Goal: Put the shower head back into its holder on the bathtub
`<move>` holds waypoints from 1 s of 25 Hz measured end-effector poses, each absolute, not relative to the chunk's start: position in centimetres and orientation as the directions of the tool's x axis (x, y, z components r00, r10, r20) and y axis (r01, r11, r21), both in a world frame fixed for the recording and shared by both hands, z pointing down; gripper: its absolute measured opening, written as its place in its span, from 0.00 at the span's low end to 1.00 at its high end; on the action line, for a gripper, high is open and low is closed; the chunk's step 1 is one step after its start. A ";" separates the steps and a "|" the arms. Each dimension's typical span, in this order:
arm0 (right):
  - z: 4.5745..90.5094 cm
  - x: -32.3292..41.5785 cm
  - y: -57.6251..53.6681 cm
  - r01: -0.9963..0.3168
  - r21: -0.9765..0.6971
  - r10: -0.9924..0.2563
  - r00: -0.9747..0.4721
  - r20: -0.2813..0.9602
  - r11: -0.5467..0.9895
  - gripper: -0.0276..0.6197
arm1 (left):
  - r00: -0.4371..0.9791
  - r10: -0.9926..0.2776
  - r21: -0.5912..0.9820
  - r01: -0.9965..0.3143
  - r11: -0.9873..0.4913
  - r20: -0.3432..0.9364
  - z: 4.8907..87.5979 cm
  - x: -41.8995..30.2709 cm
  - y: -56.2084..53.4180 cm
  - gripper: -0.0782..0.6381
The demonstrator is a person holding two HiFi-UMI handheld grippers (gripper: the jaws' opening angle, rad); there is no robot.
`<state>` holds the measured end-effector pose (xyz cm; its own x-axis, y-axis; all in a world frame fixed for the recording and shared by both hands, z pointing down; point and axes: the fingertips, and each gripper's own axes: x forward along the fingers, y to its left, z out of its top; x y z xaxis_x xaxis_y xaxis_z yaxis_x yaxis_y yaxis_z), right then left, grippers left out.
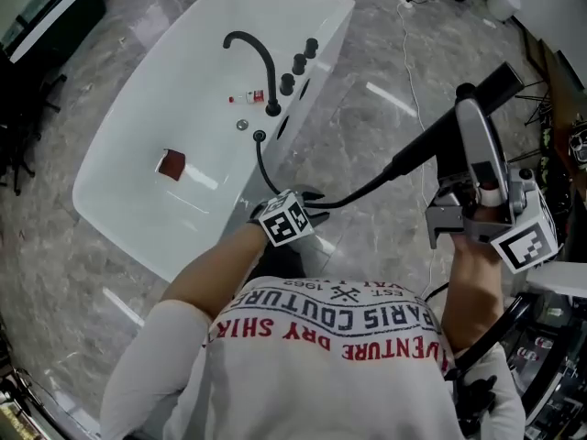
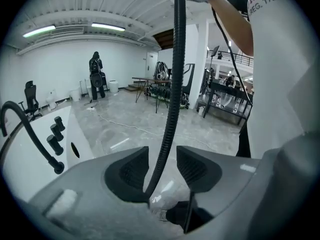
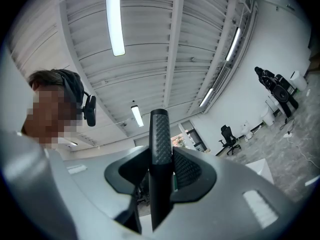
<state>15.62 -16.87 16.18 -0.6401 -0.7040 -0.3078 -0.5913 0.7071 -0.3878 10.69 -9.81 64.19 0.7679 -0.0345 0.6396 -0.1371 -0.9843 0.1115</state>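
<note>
The black shower head (image 1: 481, 90) sticks up at the right, and my right gripper (image 1: 466, 122) is shut on its ribbed handle (image 3: 160, 149). From it the black hose (image 1: 367, 189) sags leftward to my left gripper (image 1: 316, 207), then climbs to a round black fitting (image 1: 260, 137) on the rim of the white bathtub (image 1: 183, 90). In the left gripper view the hose (image 2: 172, 94) runs up between the jaws of the left gripper (image 2: 162, 166), which stand open with gaps on both sides. The curved black faucet (image 1: 252, 49) and three black knobs (image 1: 298, 64) stand on the same rim.
In the tub lie a red square object (image 1: 171, 163), a small bottle (image 1: 248, 97) and the drain (image 1: 242, 125). Grey marble floor surrounds the tub. A cable (image 1: 408, 53) crosses the floor at the top right, where stands and equipment (image 1: 550, 99) crowd the right edge.
</note>
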 end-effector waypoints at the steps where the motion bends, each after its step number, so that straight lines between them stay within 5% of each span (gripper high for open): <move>1: 16.3 16.1 -16.8 -0.599 -0.389 -0.711 -0.632 -0.307 0.700 0.26 | 0.757 -0.029 0.106 -0.128 -0.986 0.653 64.9 11.1 -9.9 0.37; 5: 16.5 18.3 -16.0 -0.632 -0.390 -0.741 -0.603 -0.295 0.669 0.26 | 0.734 0.006 0.121 -0.103 -0.987 0.679 66.7 13.1 -8.9 0.34; 6: 16.5 18.7 -15.8 -0.640 -0.386 -0.746 -0.599 -0.291 0.664 0.26 | 0.731 0.006 0.115 -0.099 -0.988 0.682 66.8 13.4 -8.7 0.22; 25: 22.0 21.4 -14.8 -0.706 -0.366 -0.790 -0.588 -0.173 0.606 0.26 | 0.687 -0.172 0.056 -0.296 -0.954 0.706 65.0 6.3 -9.7 0.20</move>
<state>21.38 -14.84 22.01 -0.5883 -0.7899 -0.1733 -0.7061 0.6062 -0.3661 6.32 -9.71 64.96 0.6870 -0.1723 0.7060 -0.2962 -0.9535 0.0555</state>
